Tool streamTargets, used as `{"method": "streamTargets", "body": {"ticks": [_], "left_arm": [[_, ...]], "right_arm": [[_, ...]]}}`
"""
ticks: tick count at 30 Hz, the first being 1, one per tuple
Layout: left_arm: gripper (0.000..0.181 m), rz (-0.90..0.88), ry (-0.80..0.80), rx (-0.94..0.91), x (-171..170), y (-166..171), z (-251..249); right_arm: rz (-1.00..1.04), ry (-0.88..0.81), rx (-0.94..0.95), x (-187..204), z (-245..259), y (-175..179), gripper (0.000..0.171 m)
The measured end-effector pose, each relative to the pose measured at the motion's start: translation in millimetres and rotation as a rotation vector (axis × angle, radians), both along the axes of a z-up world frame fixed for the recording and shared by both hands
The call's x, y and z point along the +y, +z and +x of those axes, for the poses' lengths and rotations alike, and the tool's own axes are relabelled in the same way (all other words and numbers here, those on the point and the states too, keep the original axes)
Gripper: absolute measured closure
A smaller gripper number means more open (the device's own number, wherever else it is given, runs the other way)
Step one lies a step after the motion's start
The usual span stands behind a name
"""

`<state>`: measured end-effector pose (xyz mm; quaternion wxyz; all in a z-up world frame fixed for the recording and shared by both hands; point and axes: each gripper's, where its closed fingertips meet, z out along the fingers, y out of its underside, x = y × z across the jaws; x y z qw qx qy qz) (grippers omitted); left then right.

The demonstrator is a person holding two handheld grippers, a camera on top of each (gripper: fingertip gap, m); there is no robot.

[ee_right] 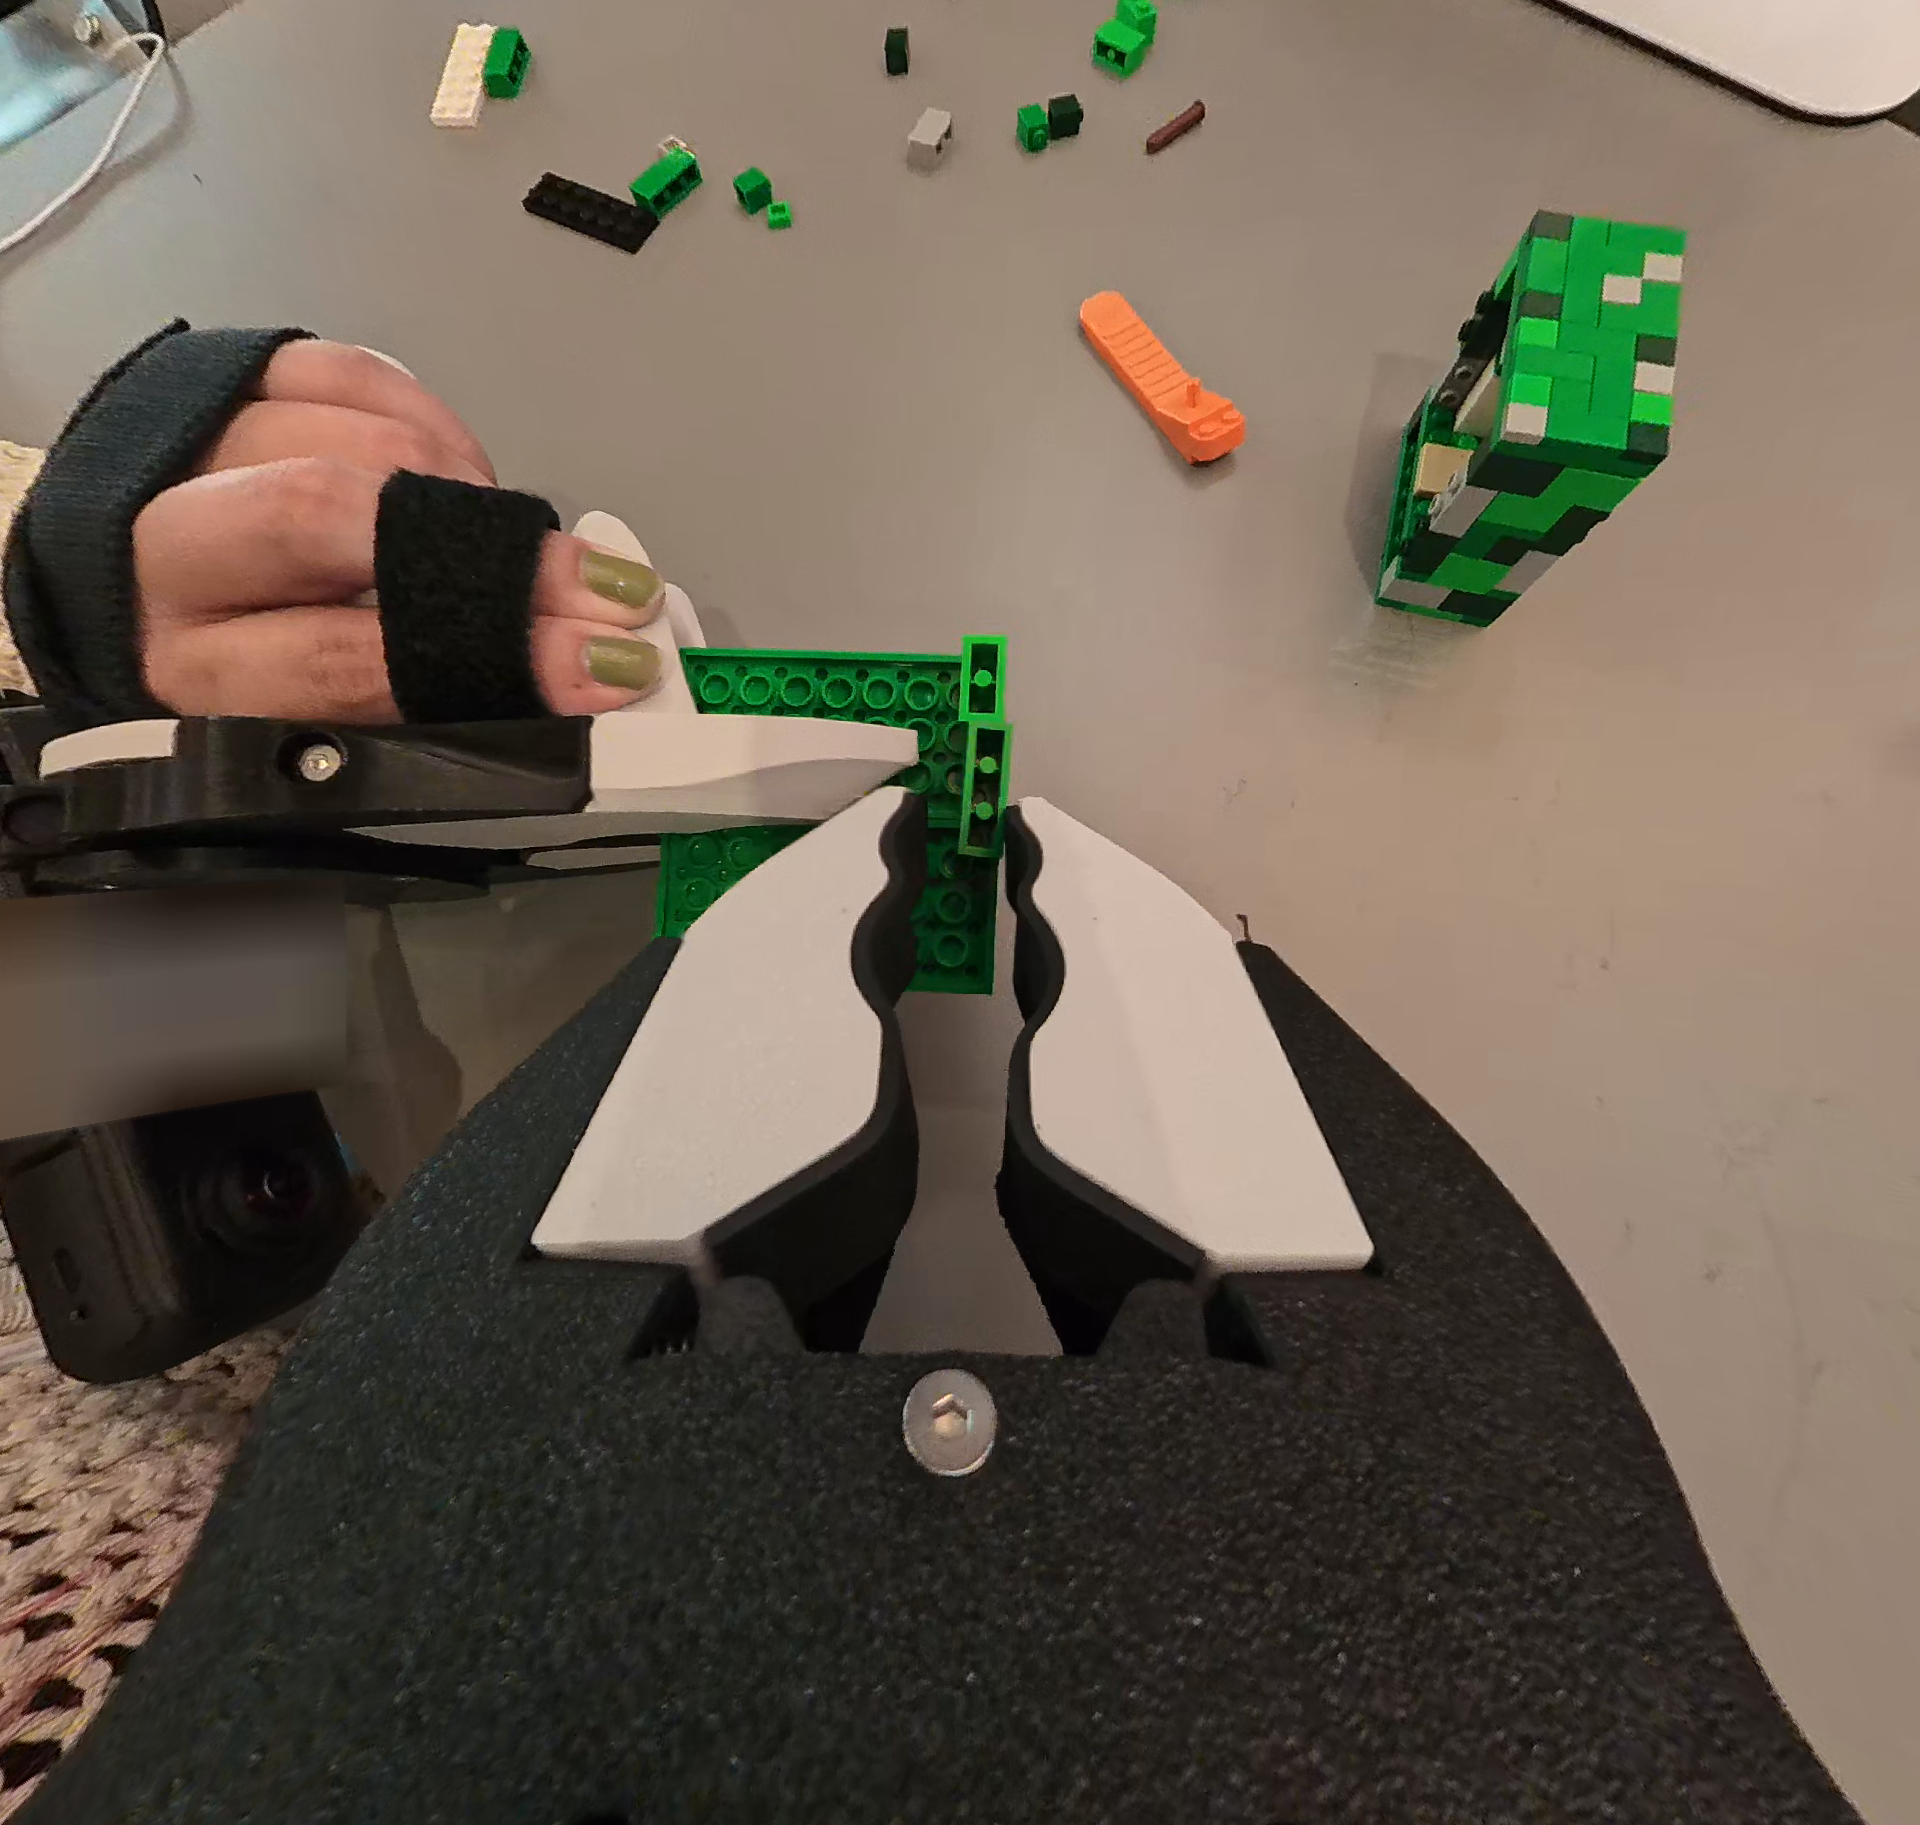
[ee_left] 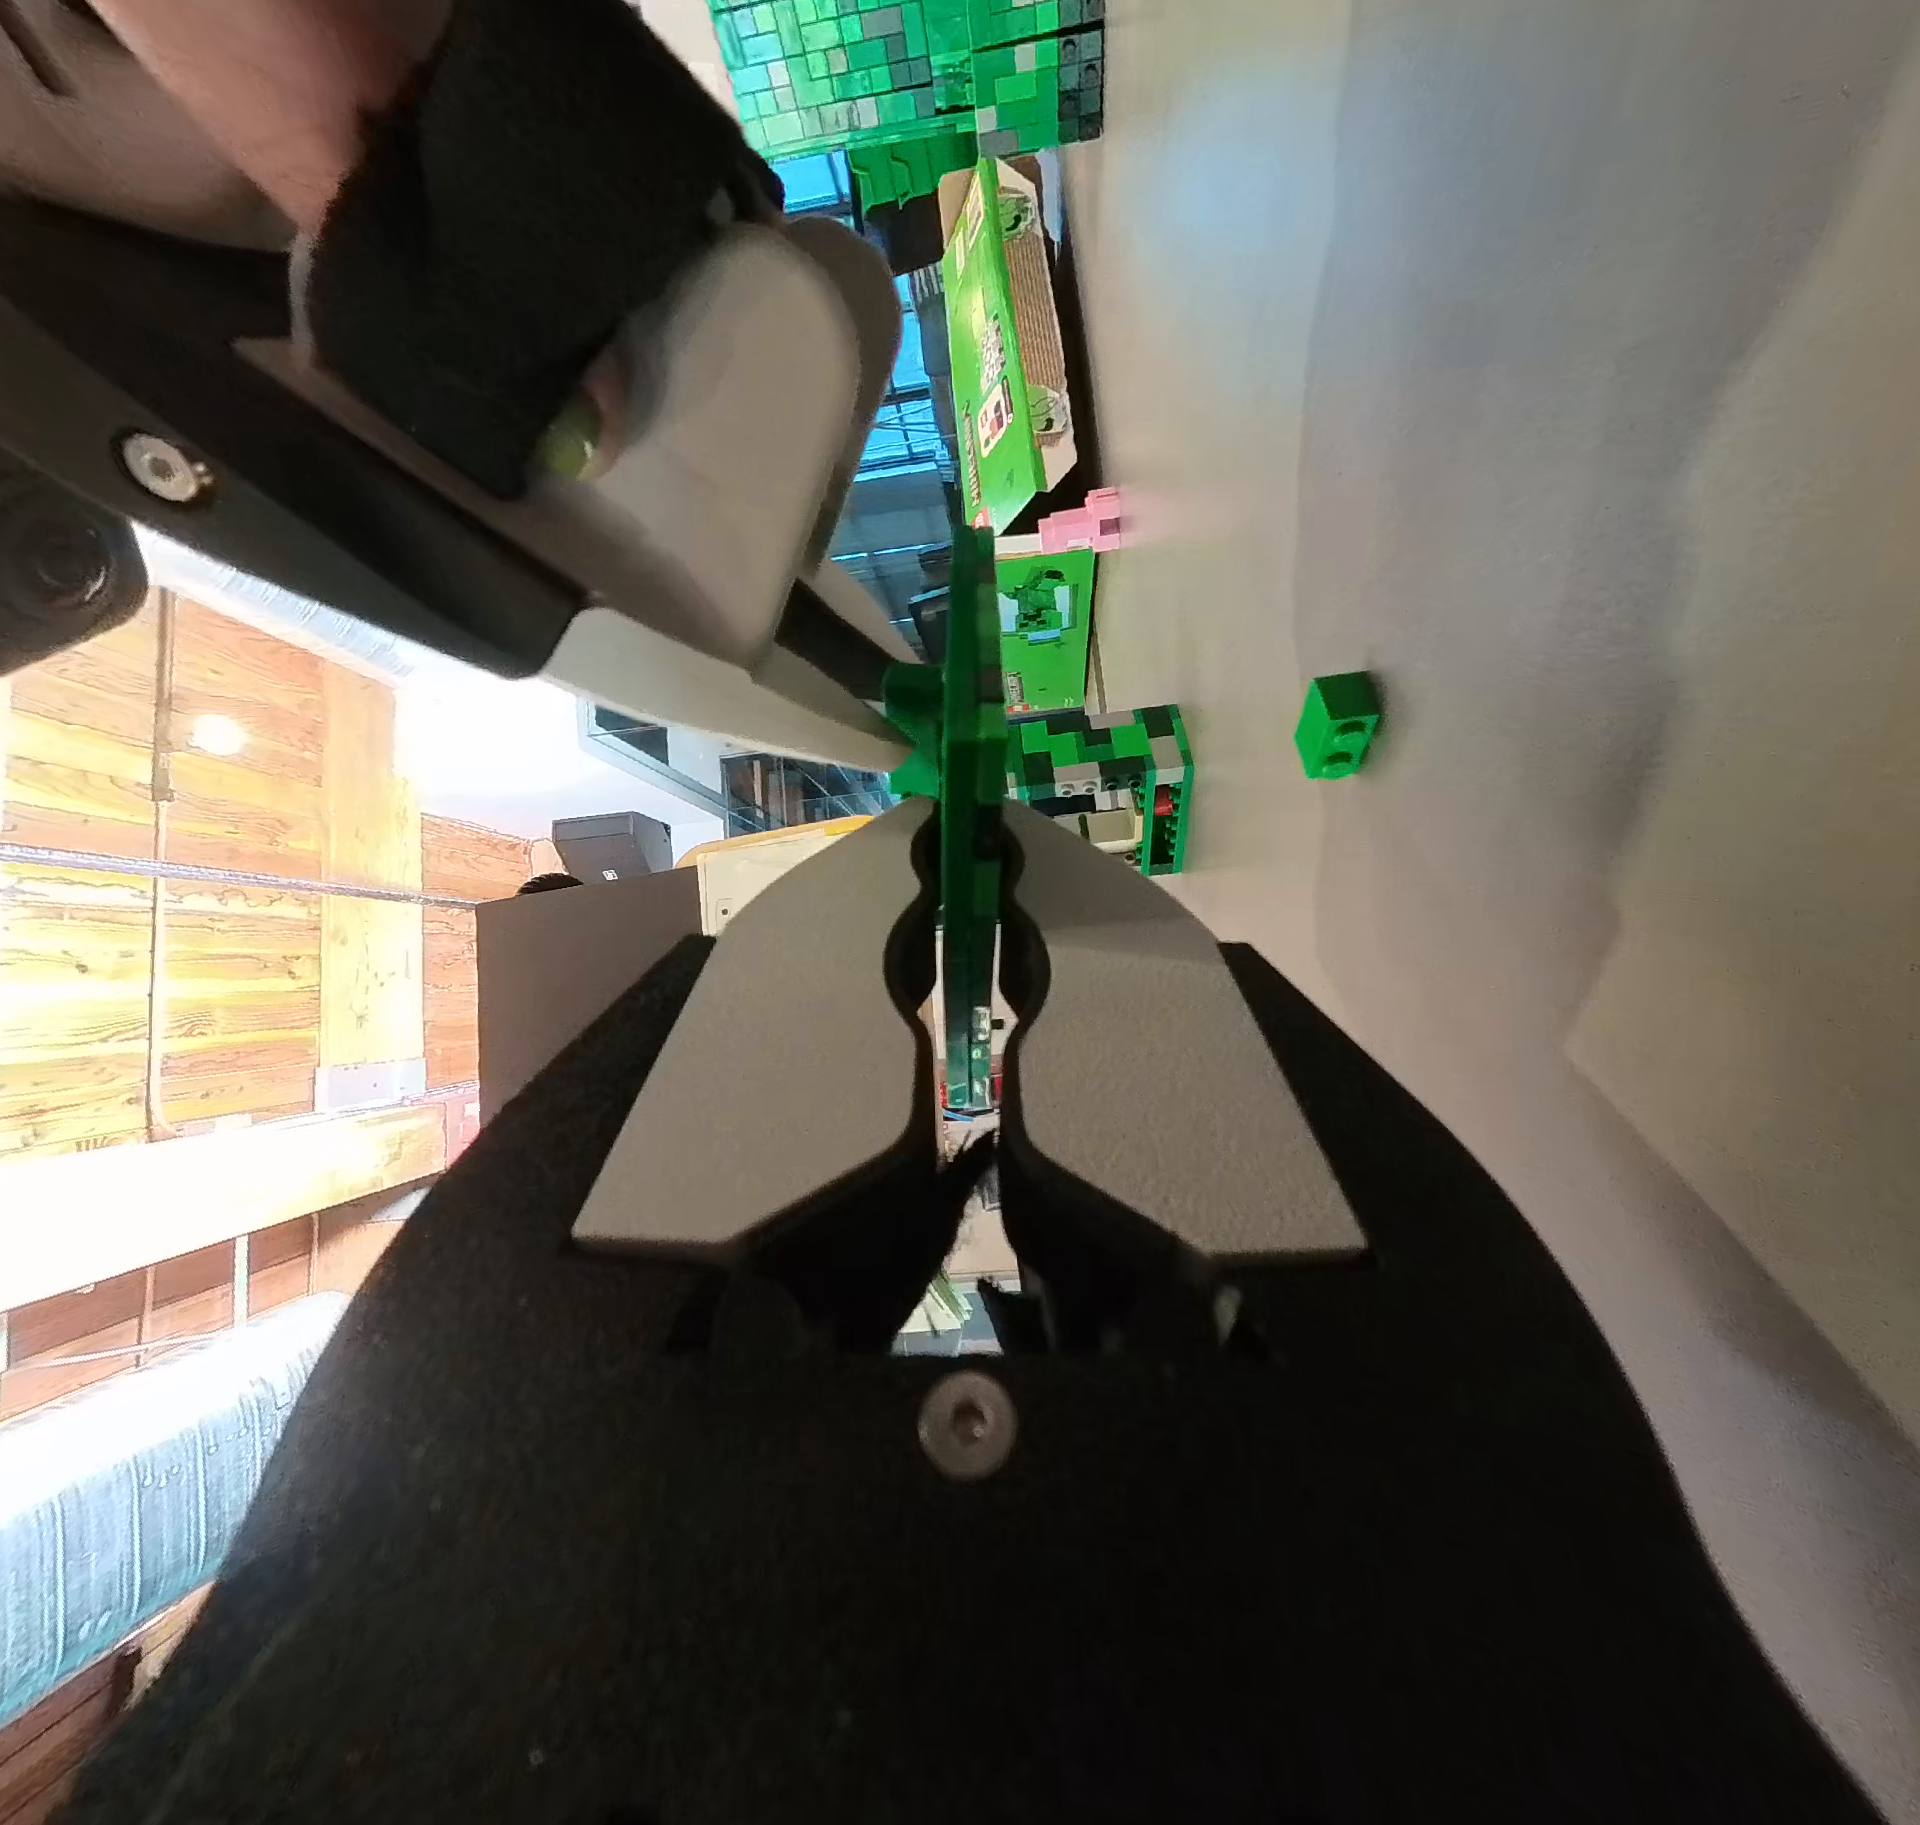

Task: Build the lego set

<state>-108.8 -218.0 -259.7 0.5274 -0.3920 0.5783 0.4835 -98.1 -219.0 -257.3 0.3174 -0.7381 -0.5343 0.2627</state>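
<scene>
A flat green plate [ee_right: 831,695] is held on edge above the grey table [ee_right: 1351,944], its underside towards the right wrist camera. My left gripper [ee_left: 968,819] is shut on the plate [ee_left: 971,695], which shows edge-on there. It also shows in the right wrist view [ee_right: 883,773], coming in from the left. Two small green bricks [ee_right: 982,788] sit along the plate's right edge. My right gripper [ee_right: 961,809] is closed around the lower brick. In the left wrist view the right gripper [ee_left: 899,736] comes in from the upper left and pinches that brick [ee_left: 914,726].
A green blocky sub-build [ee_right: 1538,425] stands to the right, with an orange brick separator [ee_right: 1158,378] beside it. Several loose bricks [ee_right: 665,186] lie farther off. The left wrist view shows a large green model [ee_left: 904,19], a green box [ee_left: 997,341], a pink figure [ee_left: 1086,518] and a loose green brick [ee_left: 1340,726]. It is some 15 cm from my left tips to the orange brick separator [ee_right: 1158,378].
</scene>
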Motion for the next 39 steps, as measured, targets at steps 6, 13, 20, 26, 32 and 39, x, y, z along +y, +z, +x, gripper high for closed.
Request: {"method": "streamTargets", "body": {"ticks": [6,13,20,26,32,39], "left_arm": [[0.176,0.006,-0.002,-0.003,-0.7,1.0,0.2],[0.176,0.017,-0.020,-0.001,-2.9,1.9,3.1],[0.176,0.016,-0.020,-0.002,-2.7,1.4,2.7],[0.176,0.014,-0.021,-0.002,-2.7,0.7,2.9],[0.176,0.014,-0.020,-0.004,-2.7,0.8,2.5],[0.176,0.013,-0.022,-0.009,-2.8,1.3,2.4]], "right_arm": [[-0.002,0.010,0.000,-1.9,0.1,0.6,0.155],[0.002,0.024,0.000,-3.4,-1.2,1.0,0.157],[0.010,0.024,-0.006,-2.9,-0.7,0.8,0.163],[-0.003,0.011,-0.008,-1.2,0.7,-0.7,0.163],[-0.005,0.012,-0.005,-1.6,0.8,-0.6,0.158],[-0.008,0.027,0.004,-3.6,1.7,-0.7,0.154]]}}
